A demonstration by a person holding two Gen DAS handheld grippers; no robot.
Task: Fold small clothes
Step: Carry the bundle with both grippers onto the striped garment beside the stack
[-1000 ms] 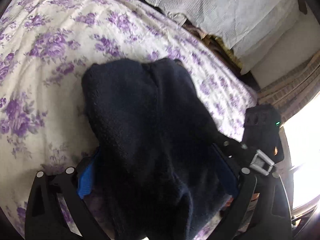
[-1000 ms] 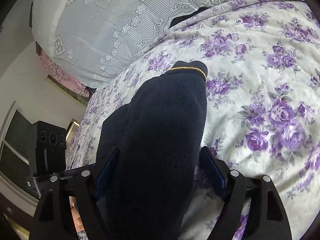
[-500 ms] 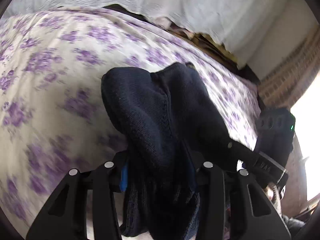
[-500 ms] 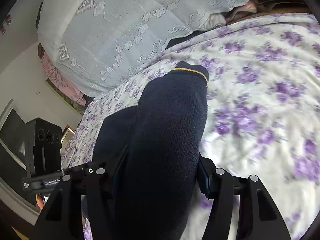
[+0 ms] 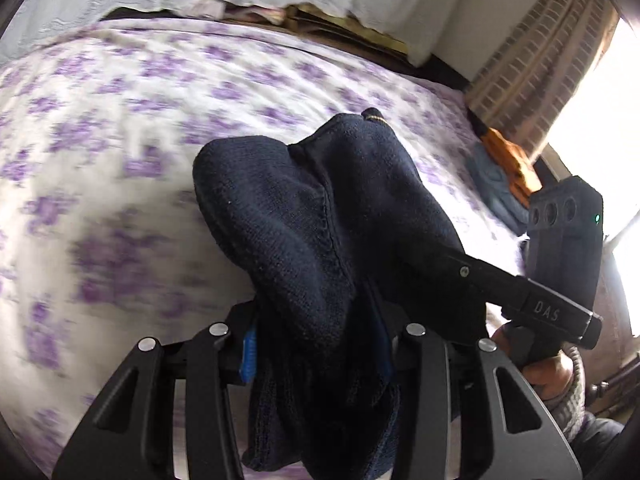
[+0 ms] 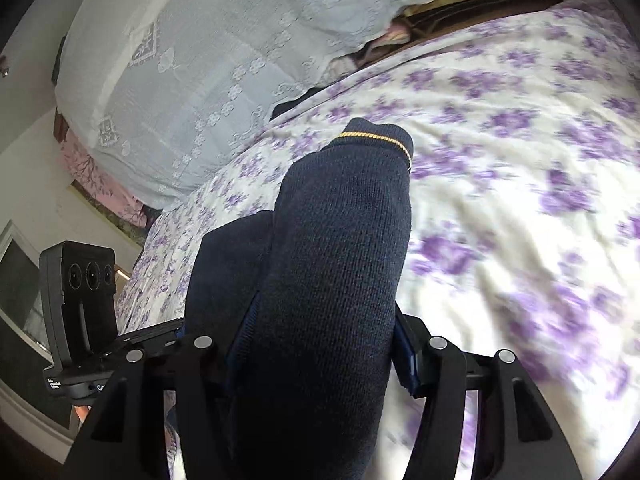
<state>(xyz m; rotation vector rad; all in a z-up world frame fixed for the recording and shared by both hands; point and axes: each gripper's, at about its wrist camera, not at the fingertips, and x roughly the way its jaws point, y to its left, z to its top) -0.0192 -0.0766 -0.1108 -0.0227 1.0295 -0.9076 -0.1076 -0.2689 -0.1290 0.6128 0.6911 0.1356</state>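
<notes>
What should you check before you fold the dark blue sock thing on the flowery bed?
1. Left gripper shut on the navy knit garment: ok, cloth is pinched between its fingers.
2. Right gripper shut on the same garment: ok.
3. Yellow-trimmed cuff in sight: ok, it shows at the far end.
4. Garment flat and smooth: not ok, it bunches in thick humps.
5. Garment resting on the floral bedspread: cannot tell, the view is blurred.
6. Bedspread beside the garment free of other clothes: ok; an orange and blue pile sits only at the far edge.
</notes>
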